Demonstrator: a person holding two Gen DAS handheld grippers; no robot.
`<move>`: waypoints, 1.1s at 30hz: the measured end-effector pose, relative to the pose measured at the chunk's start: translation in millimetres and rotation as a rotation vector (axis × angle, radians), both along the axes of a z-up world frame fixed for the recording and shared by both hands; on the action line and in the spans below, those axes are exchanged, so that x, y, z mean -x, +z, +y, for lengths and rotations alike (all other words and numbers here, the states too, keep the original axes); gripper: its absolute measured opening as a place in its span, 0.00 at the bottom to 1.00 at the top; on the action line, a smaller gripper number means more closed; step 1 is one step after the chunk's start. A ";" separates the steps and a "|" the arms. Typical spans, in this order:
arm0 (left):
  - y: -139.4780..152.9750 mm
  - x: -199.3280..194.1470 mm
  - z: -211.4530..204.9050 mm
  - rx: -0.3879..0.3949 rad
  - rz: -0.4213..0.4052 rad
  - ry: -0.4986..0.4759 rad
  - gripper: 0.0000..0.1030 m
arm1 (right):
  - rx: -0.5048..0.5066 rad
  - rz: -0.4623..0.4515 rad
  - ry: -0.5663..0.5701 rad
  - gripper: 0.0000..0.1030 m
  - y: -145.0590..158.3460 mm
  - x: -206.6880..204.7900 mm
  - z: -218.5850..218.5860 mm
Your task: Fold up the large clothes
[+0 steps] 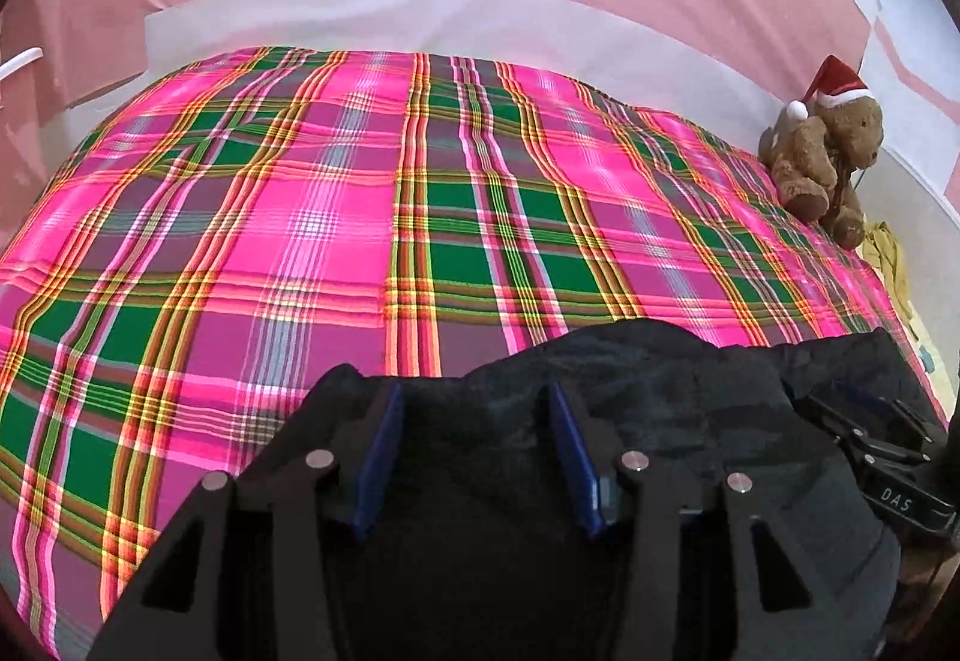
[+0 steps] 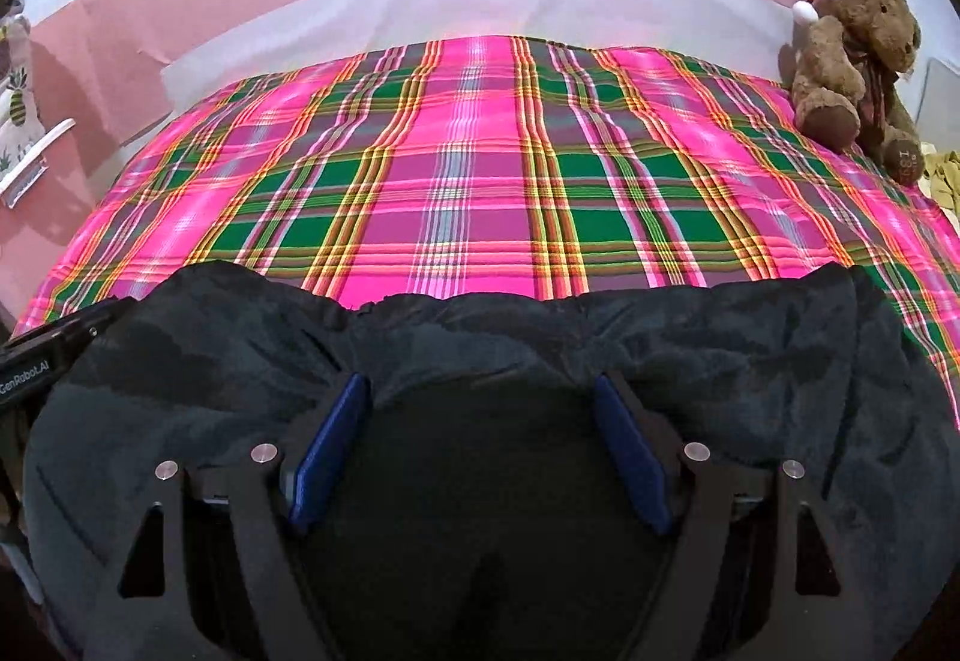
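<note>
Folding looks barely begun, as far as these views allow a judgement: the dark garment (image 2: 540, 337) lies in a rumpled band along the near edge of the plaid bedspread (image 2: 456, 169), with no crisp folded edge or squared stack visible. Most of the bedspread beyond it is bare, so spreading, smoothing and the folds themselves all seem still to come.

The cloth is black to deep charcoal, soft and slightly fuzzy, with shallow wrinkles and a wavy, uneven far edge. What kind of garment it is cannot be told; no sleeve, collar or leg shows clearly.

Both tools hang over it, tilted downward. The left gripper (image 1: 471, 409) has its blue pads (image 1: 384, 457) spread, with dark fabric filling the gap between them; whether they pinch a bunched fold or merely hover above the cloth cannot be told. The right gripper (image 2: 483, 400) stands wider still, its pads well apart over the garment, and no pinch is evident there either.

A teddy bear in a Santa hat (image 2: 852, 61) sits at the far right corner, well clear of the garment.
</note>
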State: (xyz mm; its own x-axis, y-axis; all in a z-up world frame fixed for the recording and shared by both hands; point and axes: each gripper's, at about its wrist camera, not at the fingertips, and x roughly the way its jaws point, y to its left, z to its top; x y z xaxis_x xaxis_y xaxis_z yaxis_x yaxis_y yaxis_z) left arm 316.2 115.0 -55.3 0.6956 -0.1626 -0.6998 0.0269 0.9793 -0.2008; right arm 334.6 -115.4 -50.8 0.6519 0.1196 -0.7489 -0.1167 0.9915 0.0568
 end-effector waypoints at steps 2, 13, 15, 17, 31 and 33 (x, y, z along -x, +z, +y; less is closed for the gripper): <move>-0.6 0.1 -0.3 0.000 -0.003 0.000 0.50 | 0.000 -0.005 -0.001 0.75 -0.5 0.4 0.0; -2.2 -0.1 0.5 0.000 -0.002 -0.001 0.50 | 0.003 -0.023 -0.003 0.75 -2.8 1.2 -0.8; -2.0 -0.9 0.4 -0.003 0.000 0.000 0.50 | 0.005 -0.024 -0.003 0.75 -2.2 1.0 -0.8; -0.8 -3.1 0.5 -0.004 0.005 0.000 0.50 | -0.009 -0.024 0.000 0.75 -0.6 1.4 -2.1; 40.1 19.9 29.4 -0.010 -0.015 -0.007 0.48 | 0.031 -0.040 -0.119 0.75 50.1 33.8 -129.7; 28.0 14.2 26.5 -0.008 -0.007 -0.004 0.48 | -0.056 0.030 -0.135 0.75 28.9 28.2 -150.4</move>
State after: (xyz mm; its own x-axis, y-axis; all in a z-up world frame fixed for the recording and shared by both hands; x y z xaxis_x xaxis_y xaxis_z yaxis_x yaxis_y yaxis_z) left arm 302.0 141.5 -27.4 0.6999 -0.1593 -0.6963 0.0318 0.9808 -0.1925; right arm 306.4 -265.9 -21.9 0.6426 0.0739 -0.7626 0.0204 0.9933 0.1135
